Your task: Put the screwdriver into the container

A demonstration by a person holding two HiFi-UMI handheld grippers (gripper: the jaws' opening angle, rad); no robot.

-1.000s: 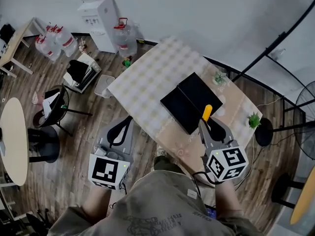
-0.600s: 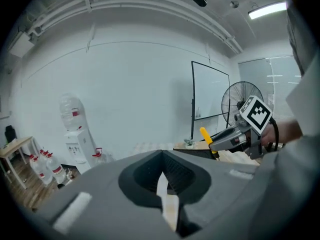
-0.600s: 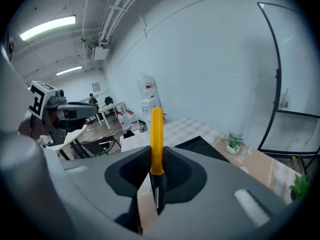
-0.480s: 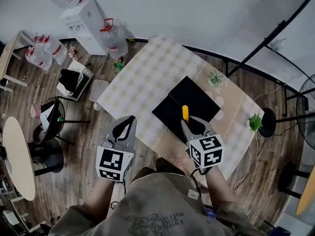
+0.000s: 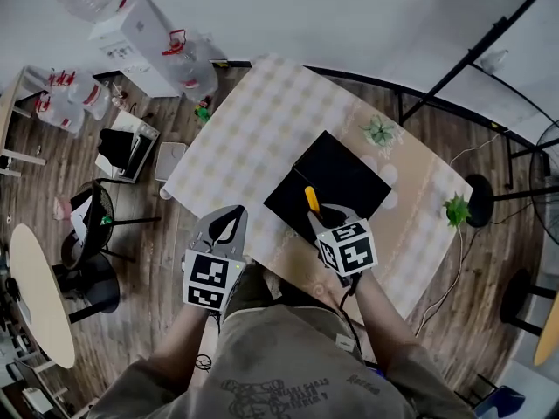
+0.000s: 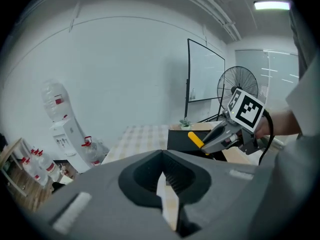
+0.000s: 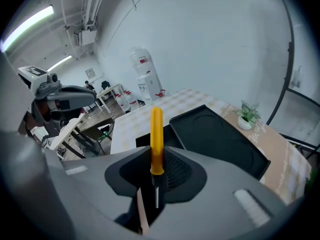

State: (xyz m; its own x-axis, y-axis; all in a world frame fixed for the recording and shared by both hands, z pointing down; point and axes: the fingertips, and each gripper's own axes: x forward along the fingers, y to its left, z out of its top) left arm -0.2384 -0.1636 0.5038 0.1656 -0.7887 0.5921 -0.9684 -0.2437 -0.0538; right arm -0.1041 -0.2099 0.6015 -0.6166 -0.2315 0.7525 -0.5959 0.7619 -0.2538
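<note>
A screwdriver [image 7: 156, 138] with a yellow handle sticks out from between the jaws of my right gripper [image 5: 321, 215], which is shut on its lower end; the handle [image 5: 310, 198] points up and forward. The gripper hovers over the near corner of the black container [image 5: 330, 186], an open box with its lid beside it, on the table; the same container [image 7: 220, 139] lies ahead in the right gripper view. My left gripper [image 5: 225, 227] is shut with nothing in it, held left of the table's near edge. In the left gripper view the right gripper [image 6: 218, 136] and the yellow handle [image 6: 195, 139] show.
The table [image 5: 262, 133] carries a checked cloth, with two small potted plants [image 5: 381, 131] [image 5: 453, 209] at its right. Water bottles and a dispenser [image 5: 131, 33] stand far left on the wooden floor. A chair [image 5: 92, 216] and a round table [image 5: 39, 295] are at the left.
The view has shifted and my right gripper with the screwdriver has moved left, now over the container's near corner. My left gripper has come up closer to the table edge.
</note>
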